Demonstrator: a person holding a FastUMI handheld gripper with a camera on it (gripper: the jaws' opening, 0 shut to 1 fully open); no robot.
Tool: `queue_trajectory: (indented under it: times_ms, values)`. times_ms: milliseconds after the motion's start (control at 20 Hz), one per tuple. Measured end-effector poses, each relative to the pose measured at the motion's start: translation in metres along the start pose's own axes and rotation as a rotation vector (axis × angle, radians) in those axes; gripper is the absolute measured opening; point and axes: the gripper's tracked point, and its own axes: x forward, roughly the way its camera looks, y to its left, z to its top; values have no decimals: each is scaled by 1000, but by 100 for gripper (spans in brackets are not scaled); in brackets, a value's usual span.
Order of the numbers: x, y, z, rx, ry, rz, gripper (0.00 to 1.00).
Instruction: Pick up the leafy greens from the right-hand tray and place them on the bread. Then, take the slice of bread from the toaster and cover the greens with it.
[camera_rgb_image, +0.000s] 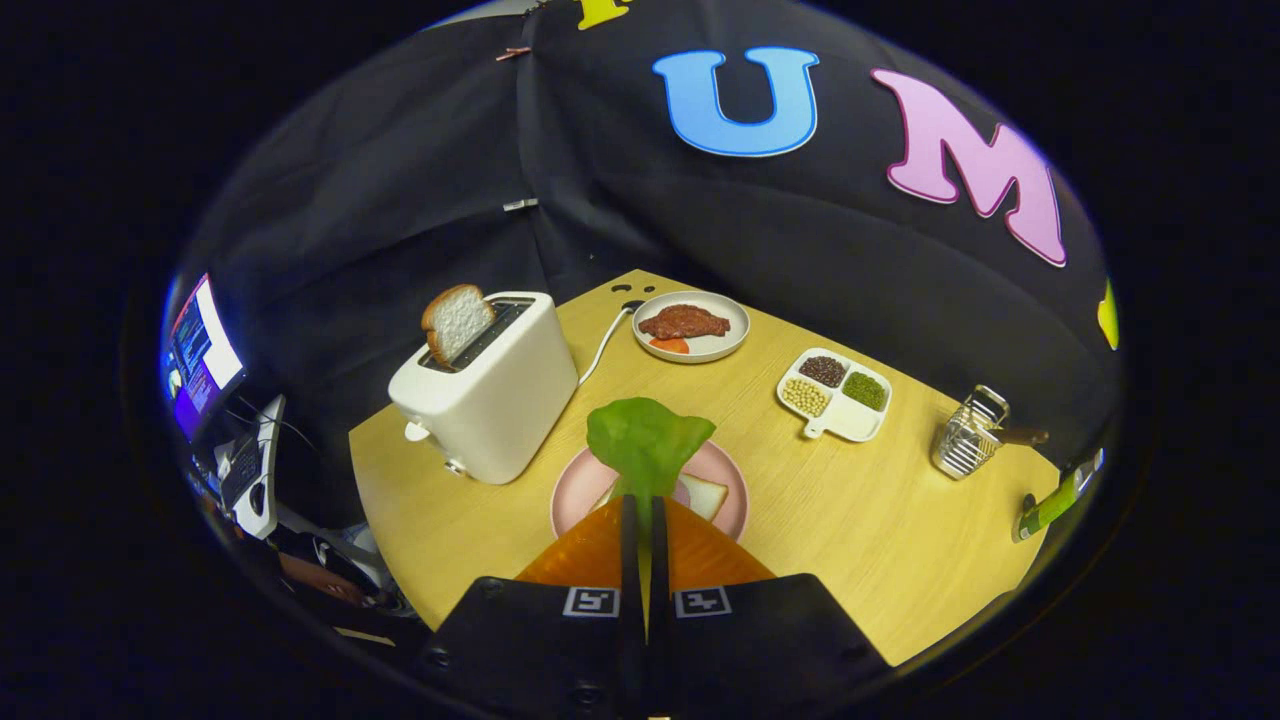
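My gripper is shut on the stem end of a green leaf, and the leaf stands up from the fingertips. Below it lies a pink plate holding a slice of bread, partly hidden by the leaf and the fingers. To the left of the plate stands a white toaster with a second slice of bread sticking out of its slot.
Beyond the pink plate a white plate carries a brown patty and an orange slice. A divided white dish of beans sits to the right, then a wire holder and a green-handled tool at the table's right edge. A monitor glows at left.
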Motion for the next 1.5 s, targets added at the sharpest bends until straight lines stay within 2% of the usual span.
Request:
queue_trajectory:
  times_ms: [350,450,700,800,1050,1150,1300,1500]
  values:
    - [58,1,-5,6,62,-47,6]
    - [67,-3,-13,12,87,-78,12]
    - [61,-3,-3,52,47,-115,93]
    - [44,7,13,58,2,-105,89]
    - [16,48,78,40,-126,-84,88]
    - [12,76,106,37,-169,-49,88]
    - [18,123,143,36,-200,20,88]
    - [46,176,169,-12,-200,64,88]
